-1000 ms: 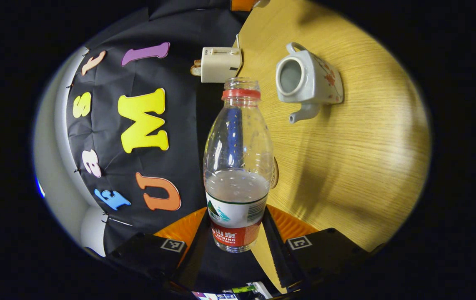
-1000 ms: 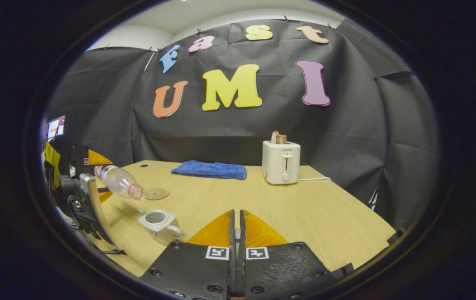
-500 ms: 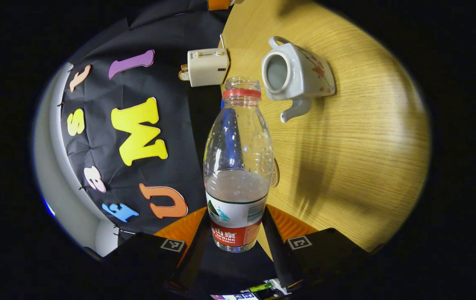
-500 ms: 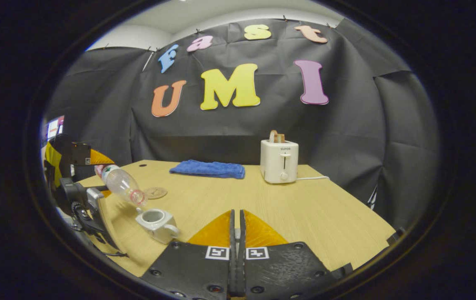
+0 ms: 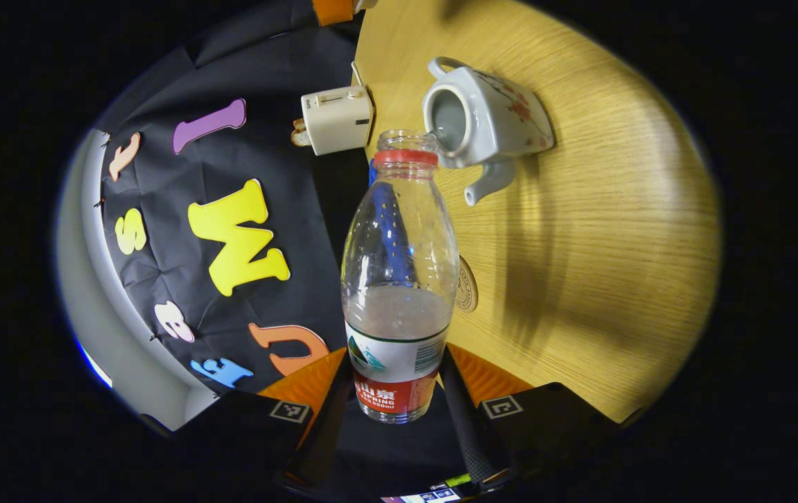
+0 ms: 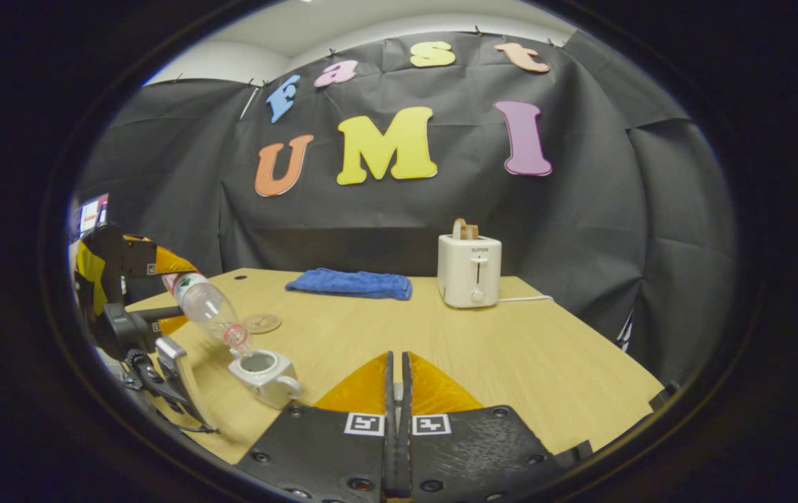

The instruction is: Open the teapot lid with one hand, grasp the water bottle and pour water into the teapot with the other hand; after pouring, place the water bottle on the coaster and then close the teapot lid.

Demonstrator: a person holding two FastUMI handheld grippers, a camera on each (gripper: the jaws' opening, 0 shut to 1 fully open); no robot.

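Closest thing in the left gripper view is the left claw [image 5: 399, 402], its two fingers [image 5: 465, 419] clamped on either side of the labelled base of a clear plastic water bottle with a red neck ring [image 5: 399, 279]. The bottle has no cap on and is tipped over so its open mouth sits right at the rim of the white ceramic teapot with a red flower print [image 5: 486, 126]. What water is left is pooled at the label end. Just past the bottle's belly, a small round brown coaster [image 5: 467, 293] lies flat on the light wood-grain counter [image 5: 595, 265], nothing on it. The teapot stands on the counter with its lid off and the opening bare, spout pointing back toward the coaster side. In the right gripper view the right claw [image 6: 396, 426] is up close at the bottom, fingers pressed together; whether the lid is pinched in there I can't tell. Off to the left of that view, the bottle slants down over the teapot, with the left claw behind it. Farther back, a folded blue cloth [image 6: 350, 283] lies on the counter and a cream-white toaster with a slice of bread in its slot [image 6: 469, 272] stands near the wall, its cord trailing off beside it.
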